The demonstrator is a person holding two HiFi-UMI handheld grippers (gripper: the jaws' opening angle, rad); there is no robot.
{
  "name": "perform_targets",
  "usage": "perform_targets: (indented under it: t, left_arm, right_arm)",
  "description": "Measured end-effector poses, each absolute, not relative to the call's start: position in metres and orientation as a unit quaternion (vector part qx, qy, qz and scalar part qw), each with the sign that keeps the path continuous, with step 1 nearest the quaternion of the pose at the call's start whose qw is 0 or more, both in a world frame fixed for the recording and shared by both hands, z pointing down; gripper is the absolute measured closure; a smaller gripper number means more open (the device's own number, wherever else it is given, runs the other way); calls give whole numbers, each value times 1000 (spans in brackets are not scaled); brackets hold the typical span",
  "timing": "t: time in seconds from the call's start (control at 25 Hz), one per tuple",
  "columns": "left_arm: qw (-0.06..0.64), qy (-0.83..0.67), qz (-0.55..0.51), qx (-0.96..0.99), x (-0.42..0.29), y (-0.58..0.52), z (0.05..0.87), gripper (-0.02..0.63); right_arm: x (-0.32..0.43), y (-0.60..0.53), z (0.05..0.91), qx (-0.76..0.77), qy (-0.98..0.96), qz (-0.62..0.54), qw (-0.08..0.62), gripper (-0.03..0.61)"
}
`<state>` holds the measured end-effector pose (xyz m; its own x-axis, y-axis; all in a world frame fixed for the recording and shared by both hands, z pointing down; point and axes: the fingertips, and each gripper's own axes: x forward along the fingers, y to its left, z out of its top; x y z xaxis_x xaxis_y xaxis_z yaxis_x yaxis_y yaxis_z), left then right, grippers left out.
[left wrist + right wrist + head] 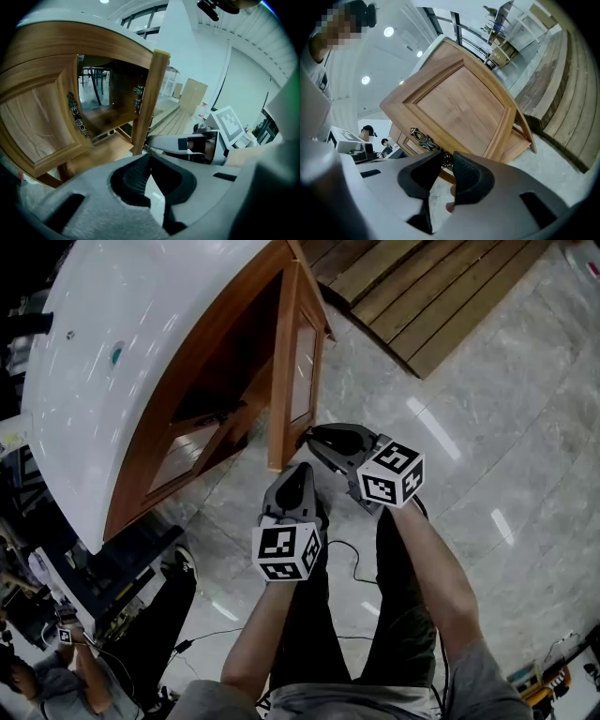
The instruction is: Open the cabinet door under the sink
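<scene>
Wooden cabinet door (302, 362) stands open; right claw (446, 159) pinches its ornate handle (423, 138); left claw (150, 157) closed, empty.

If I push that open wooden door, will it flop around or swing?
The door probably swings stiffly, not flops: it's framed wood hung on metal hinges. It likely feels heavy for its size, looking thick and solid. The ornate handle between the right gripper's jaws should give a firm hold.
</scene>
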<state>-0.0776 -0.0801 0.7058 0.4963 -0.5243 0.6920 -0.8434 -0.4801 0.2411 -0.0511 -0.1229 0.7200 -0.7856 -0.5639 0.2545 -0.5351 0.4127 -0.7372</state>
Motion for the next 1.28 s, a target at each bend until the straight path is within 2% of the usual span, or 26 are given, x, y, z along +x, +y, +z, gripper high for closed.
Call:
perform_targets:
  t: [0.68, 1.28]
  left_arm:
    - [307, -412, 270, 814, -18, -67, 713, 606]
    - [314, -386, 264, 827, 42, -66, 711, 606]
  right_arm:
    - [9, -102, 718, -285, 855, -431, -33, 508]
    - [105, -109, 717, -354, 832, -426, -14, 525]
